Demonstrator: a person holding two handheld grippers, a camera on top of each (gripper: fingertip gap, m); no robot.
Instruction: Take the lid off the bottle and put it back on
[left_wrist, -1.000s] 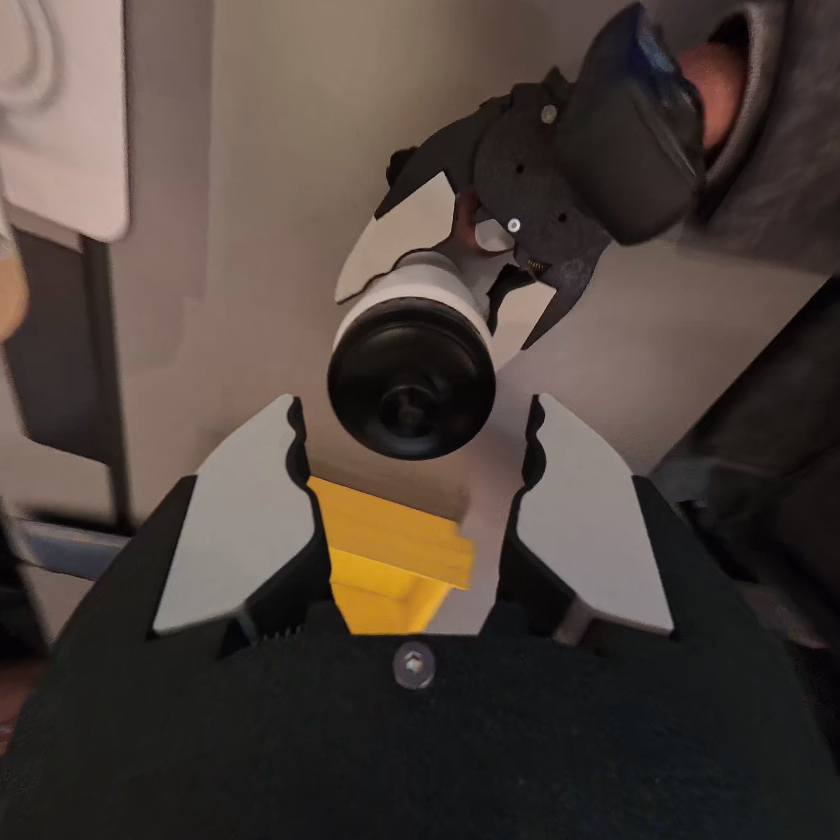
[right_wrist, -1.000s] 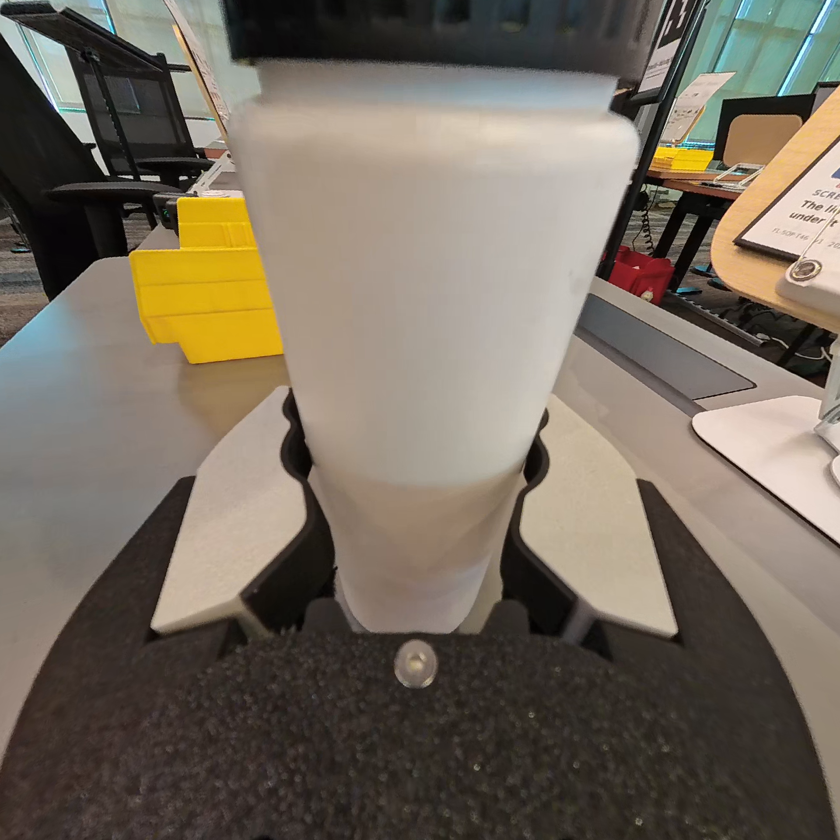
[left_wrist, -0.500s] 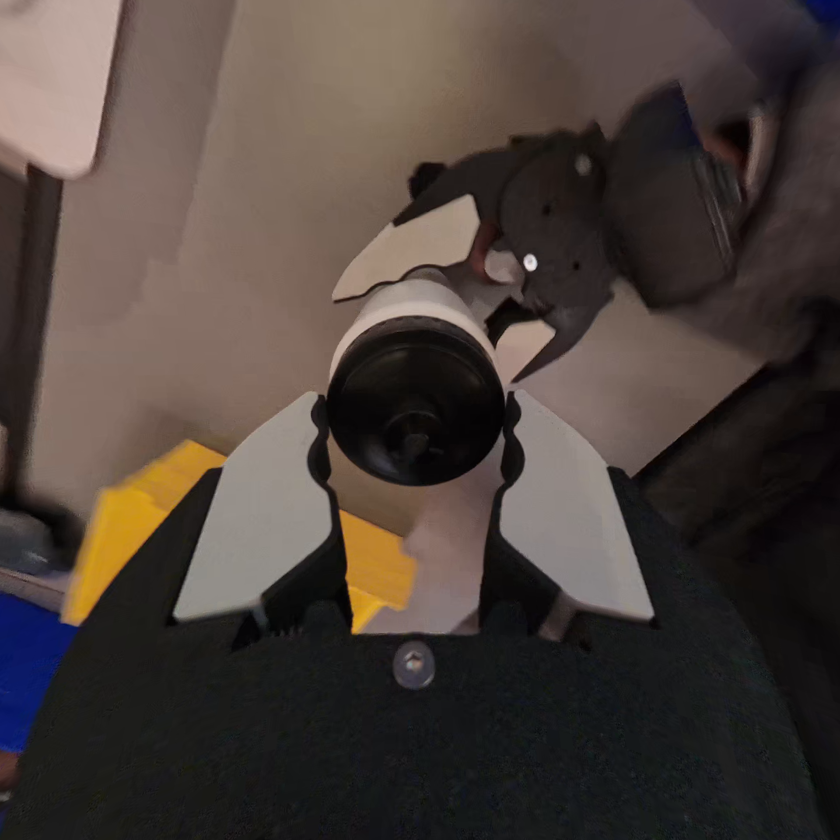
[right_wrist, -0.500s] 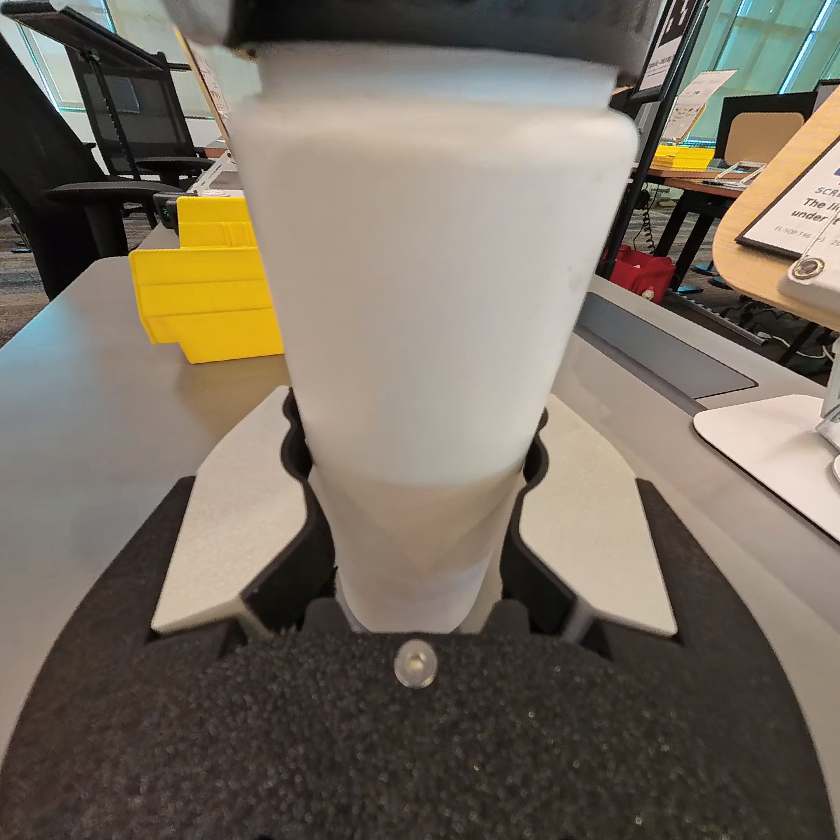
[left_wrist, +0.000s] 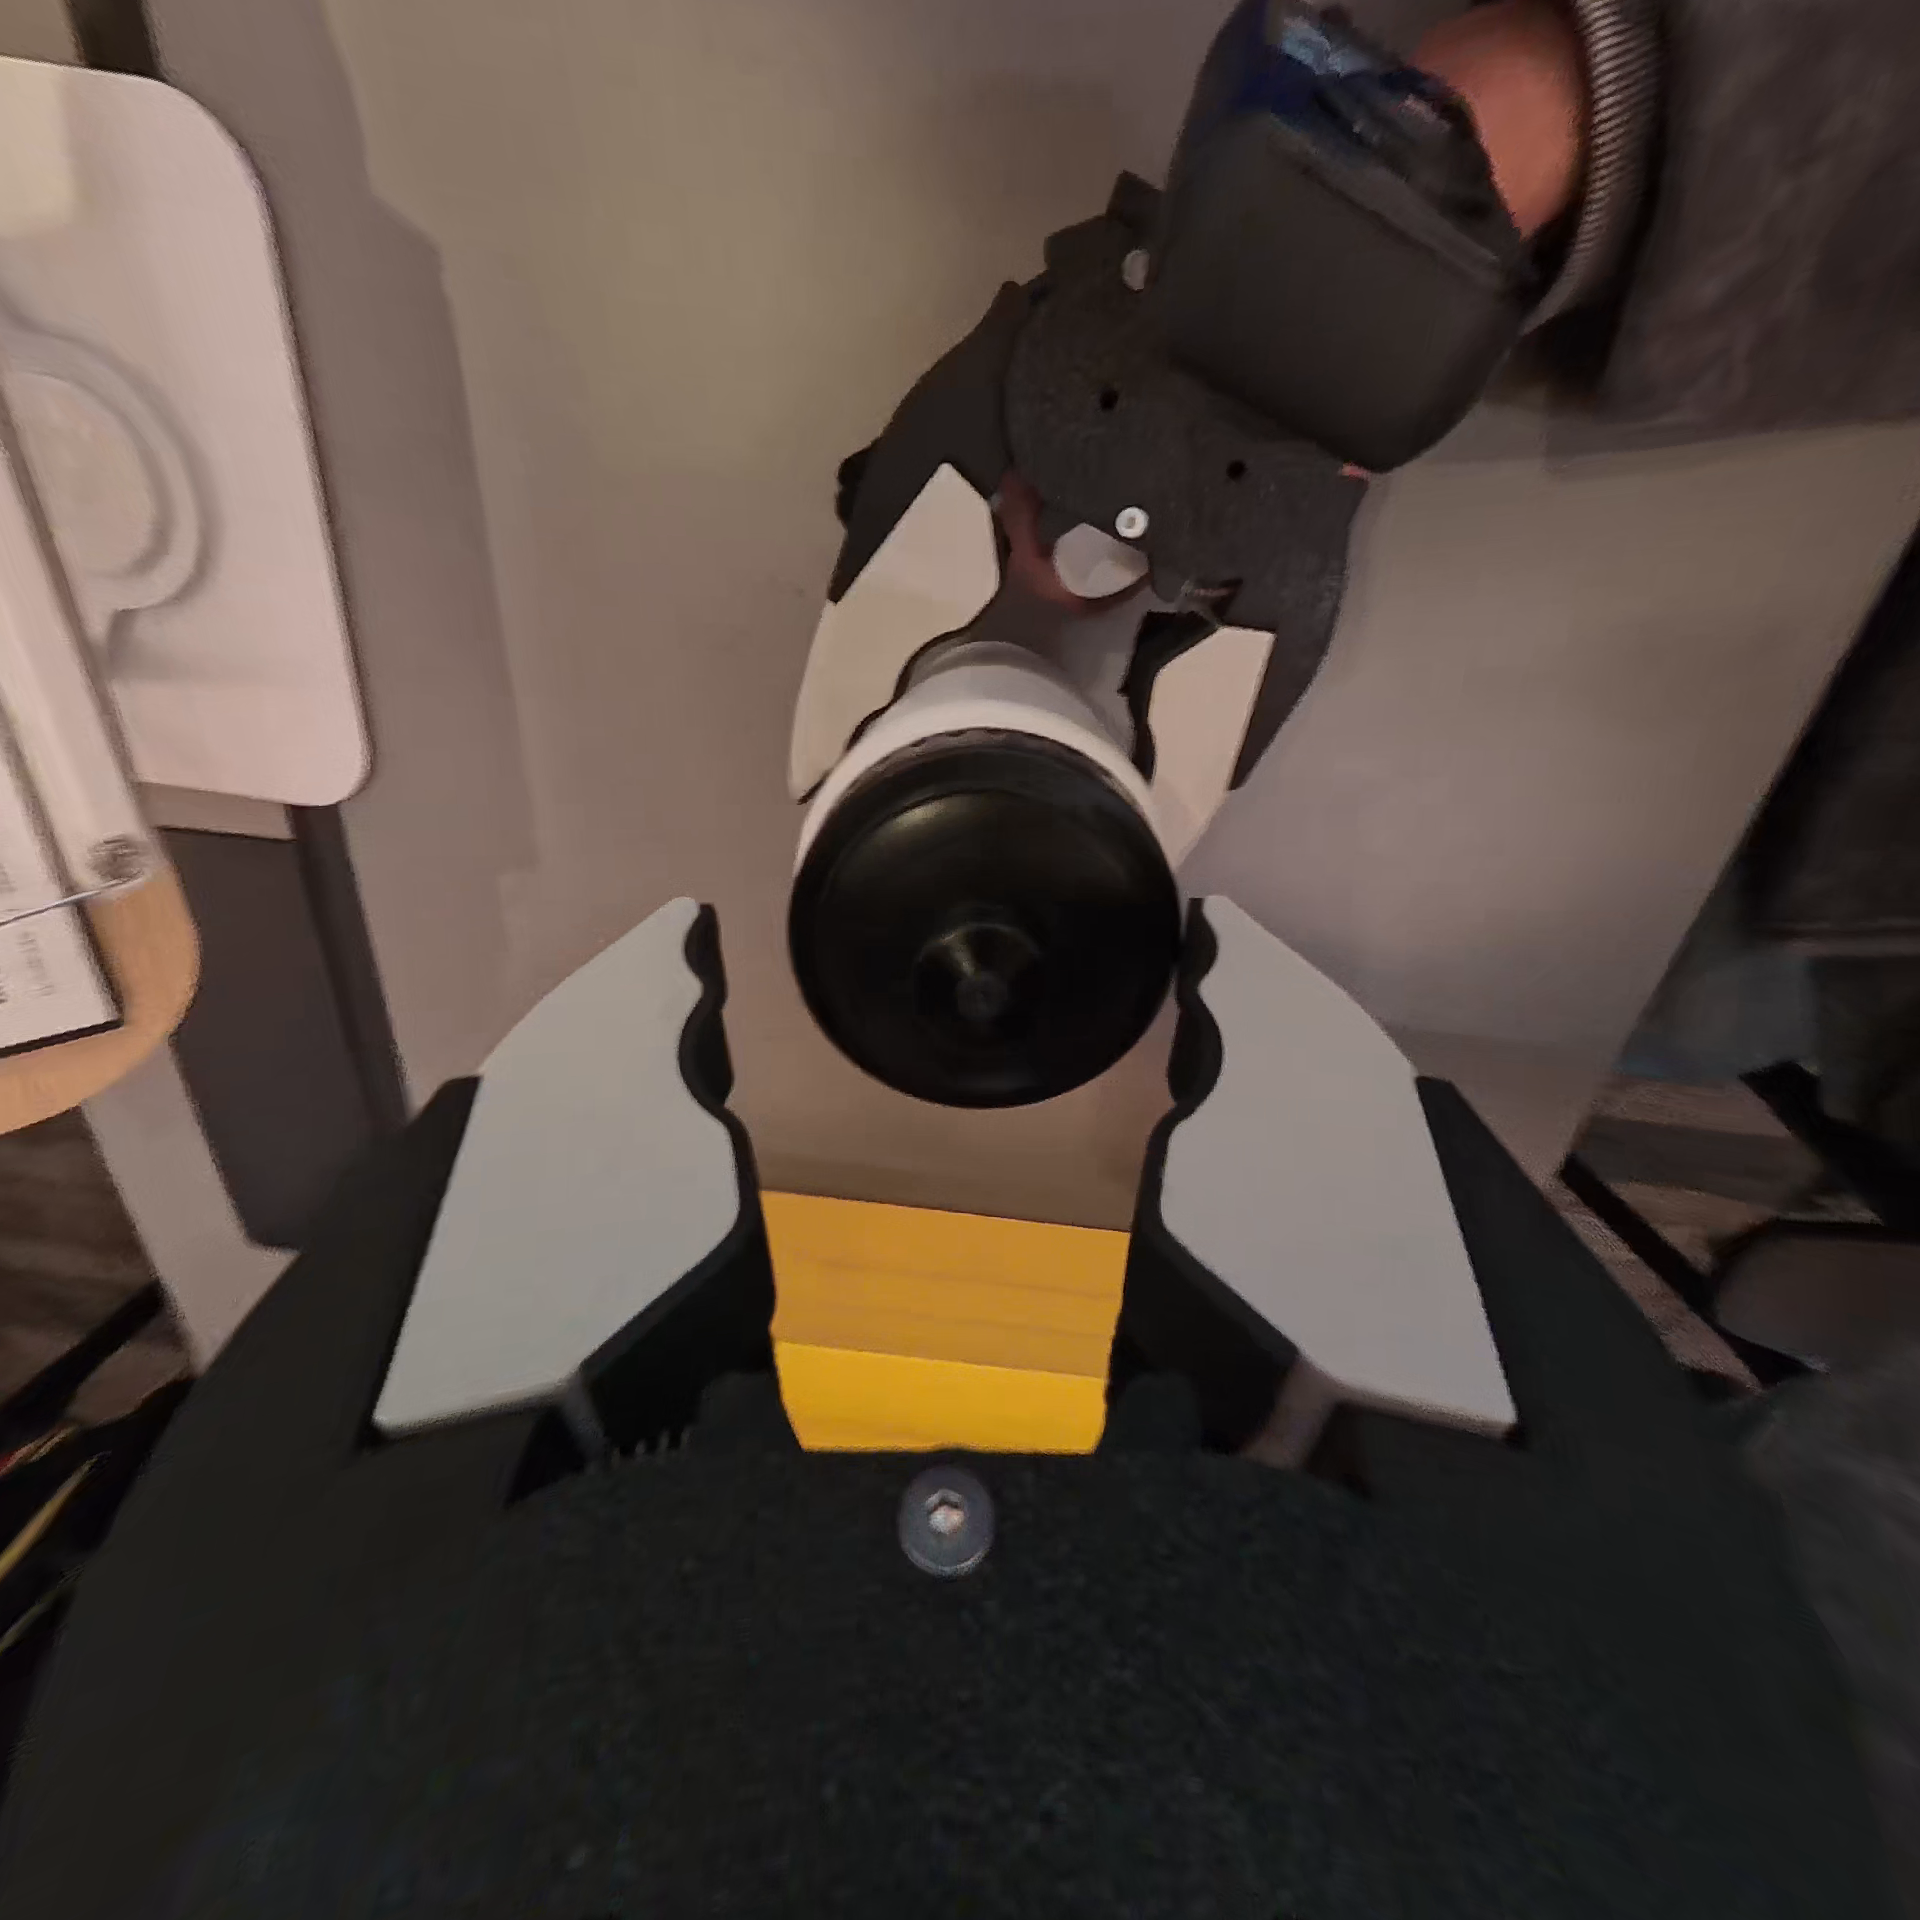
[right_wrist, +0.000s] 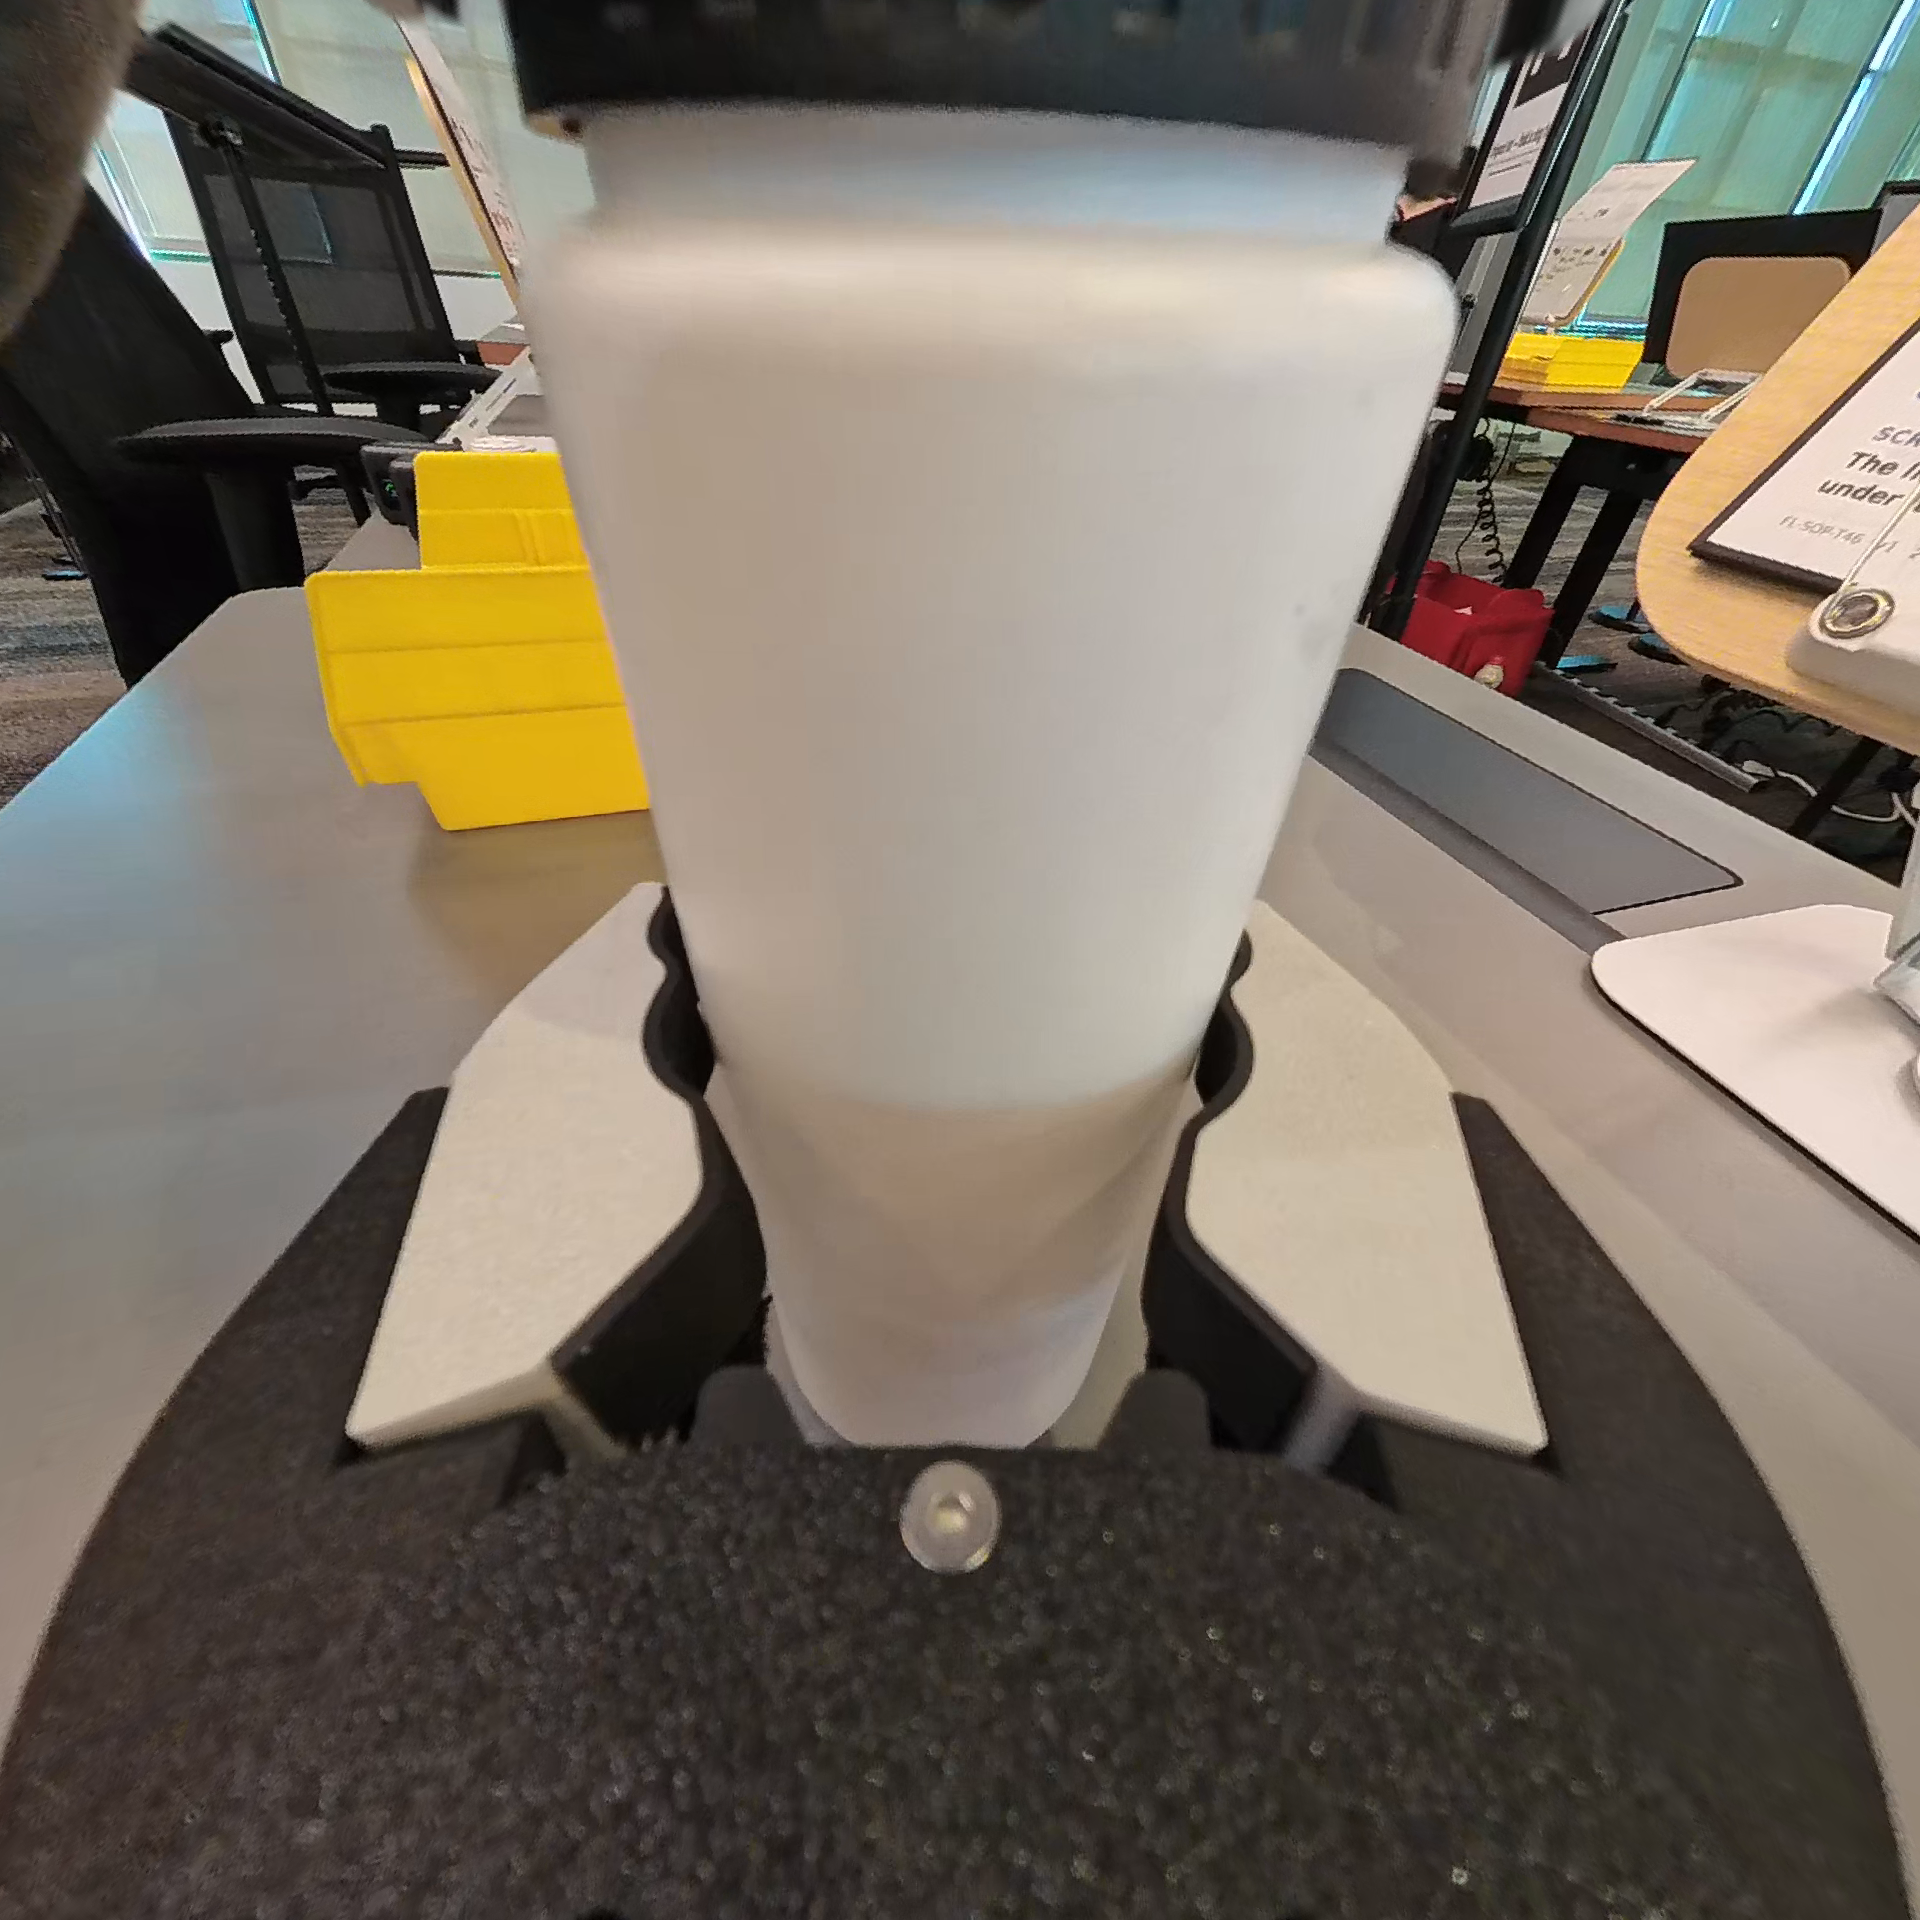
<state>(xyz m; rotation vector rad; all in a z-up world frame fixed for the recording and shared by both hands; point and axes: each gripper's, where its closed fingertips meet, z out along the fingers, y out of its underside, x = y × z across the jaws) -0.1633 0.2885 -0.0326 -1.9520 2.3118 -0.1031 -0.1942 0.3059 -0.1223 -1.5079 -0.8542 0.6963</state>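
While the white bottle (right_wrist: 977, 644) is pinched low on its body by the right gripper (right_wrist: 961, 1049), with both pads pressed against its sides, its base is seen to rest on the grey table (right_wrist: 239, 935), and the black lid (left_wrist: 984, 920) is still seated on its neck. Seen from the left wrist view, the left gripper (left_wrist: 951, 987) is spread above the lid, its jaws standing to either side of the lid's rim; the right-hand jaw appears to be at or touching the rim, while a clear gap is left between the lid and the other jaw. The step in hand is judged to be the seizing of the lid for unscrewing. It would be done well if the left gripper were centred over the lid, so that both pads meet the rim together and the bottle is not pushed sideways. The jaws should be lowered far enough down the lid's side wall for a full grip, but not onto the white shoulder beneath it. A firm hold should be kept low on the bottle, so that the body does not turn with the lid. A yellow bin (right_wrist: 478, 665) stands on the table beyond the bottle, well apart from it.
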